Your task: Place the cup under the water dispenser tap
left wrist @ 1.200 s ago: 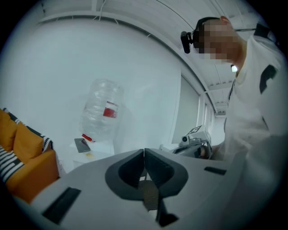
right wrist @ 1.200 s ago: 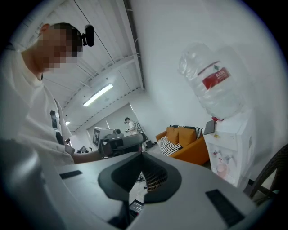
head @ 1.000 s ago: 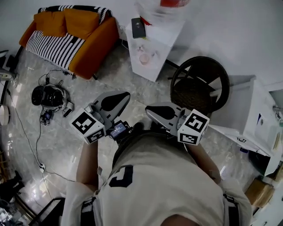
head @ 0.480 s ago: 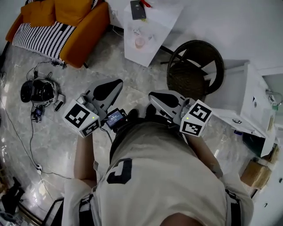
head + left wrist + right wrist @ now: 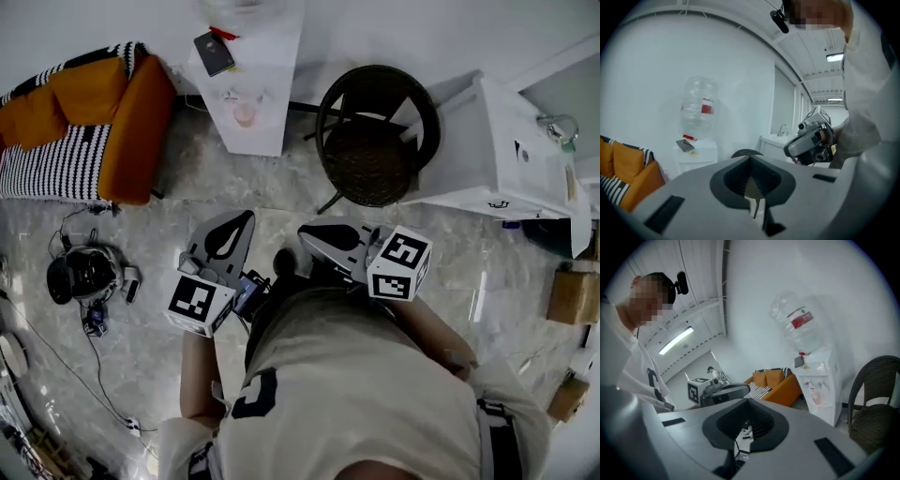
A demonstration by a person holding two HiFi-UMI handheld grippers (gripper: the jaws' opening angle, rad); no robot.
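The dispenser (image 5: 272, 66) stands at upper centre of the head view, with a chair (image 5: 375, 141) to its right. At mid-frame the left gripper (image 5: 246, 217) and right gripper (image 5: 307, 234) are closed and empty. The pink cup (image 5: 244, 114) sits in the dispenser's recess, well apart from them; closed jaws reaching in could topple it

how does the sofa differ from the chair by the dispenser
The sofa is orange with a black-and-white striped cover; the chair is dark wicker. The sofa is long and boxy, the chair round. In the head view the sofa stands left of the dispenser, the chair right. Both stand on the floor by the wall.
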